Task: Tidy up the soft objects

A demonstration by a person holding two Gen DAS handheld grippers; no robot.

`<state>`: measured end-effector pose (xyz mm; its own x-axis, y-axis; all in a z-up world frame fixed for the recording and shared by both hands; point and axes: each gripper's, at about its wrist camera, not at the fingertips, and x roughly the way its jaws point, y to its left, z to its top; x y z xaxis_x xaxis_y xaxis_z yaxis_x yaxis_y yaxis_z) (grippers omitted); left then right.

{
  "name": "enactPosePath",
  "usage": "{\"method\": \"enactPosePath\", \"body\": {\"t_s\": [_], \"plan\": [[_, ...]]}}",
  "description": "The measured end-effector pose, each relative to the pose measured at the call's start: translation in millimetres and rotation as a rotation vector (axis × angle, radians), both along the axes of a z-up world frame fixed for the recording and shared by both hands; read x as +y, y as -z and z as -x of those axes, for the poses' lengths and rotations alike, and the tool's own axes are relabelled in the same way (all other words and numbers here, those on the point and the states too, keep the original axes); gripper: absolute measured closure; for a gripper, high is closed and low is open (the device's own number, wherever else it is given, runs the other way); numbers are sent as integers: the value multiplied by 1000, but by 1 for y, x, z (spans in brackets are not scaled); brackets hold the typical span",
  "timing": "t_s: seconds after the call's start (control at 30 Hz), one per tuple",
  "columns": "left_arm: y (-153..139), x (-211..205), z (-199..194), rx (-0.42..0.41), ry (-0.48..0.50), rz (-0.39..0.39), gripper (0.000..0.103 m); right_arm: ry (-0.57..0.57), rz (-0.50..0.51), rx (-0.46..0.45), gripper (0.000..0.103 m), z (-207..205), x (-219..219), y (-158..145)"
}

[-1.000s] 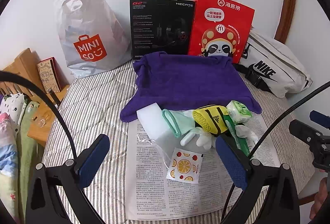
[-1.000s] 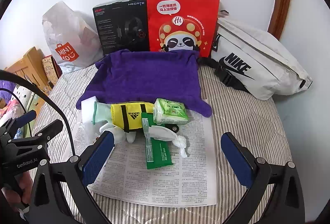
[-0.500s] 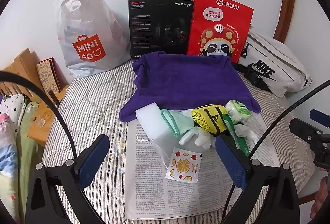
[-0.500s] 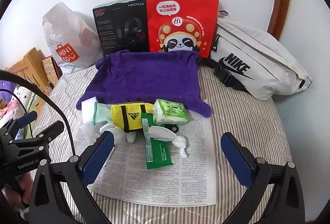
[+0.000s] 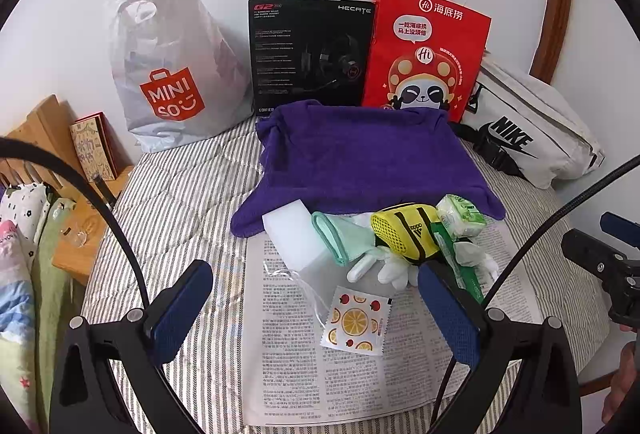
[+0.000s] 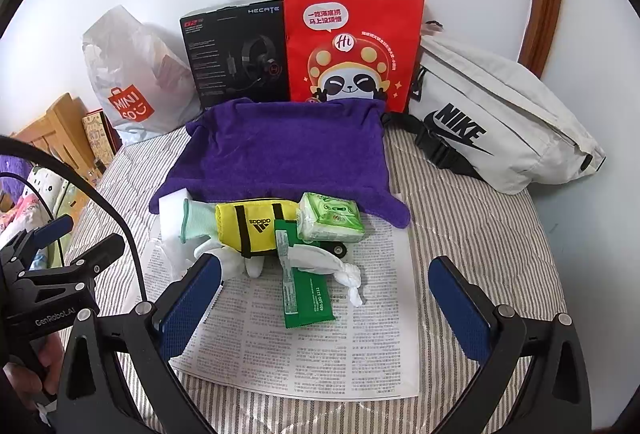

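A pile of soft things lies on a newspaper [image 5: 352,366] on the striped bed: a white sponge block [image 5: 294,238], a mint cloth [image 5: 340,236], a yellow Adidas pouch [image 5: 406,232] [image 6: 250,228], a green tissue pack [image 5: 460,216] [image 6: 330,218], a white glove [image 6: 324,260], a green sachet [image 6: 306,300] and a fruit-print sachet [image 5: 354,320]. A purple towel [image 5: 368,158] [image 6: 280,154] lies behind them. My left gripper [image 5: 316,320] is open and empty, in front of the pile. My right gripper [image 6: 326,304] is open and empty, over the green sachet.
Against the wall stand a Miniso bag [image 5: 172,74], a black headset box [image 5: 308,50] and a red paper bag [image 5: 428,50]. A white Nike bag [image 6: 492,114] lies at the right. A wooden shelf [image 5: 48,138] stands at the left.
Both grippers have crept slightly forward toward the pile. Nothing on the bed has moved.
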<state>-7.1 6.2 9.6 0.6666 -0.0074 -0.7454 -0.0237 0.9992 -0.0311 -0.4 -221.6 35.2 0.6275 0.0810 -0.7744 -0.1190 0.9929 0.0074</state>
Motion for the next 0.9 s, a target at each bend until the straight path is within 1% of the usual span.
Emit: {"method": "enactPosePath", "body": {"t_s": [0.43, 0.9], "plan": [[0, -2, -2, 4, 3, -8, 0, 8, -16, 4, 1, -5, -6, 3], [27, -6, -11, 31, 48, -32, 0, 3, -5, 17, 1, -13, -15, 20]]}}
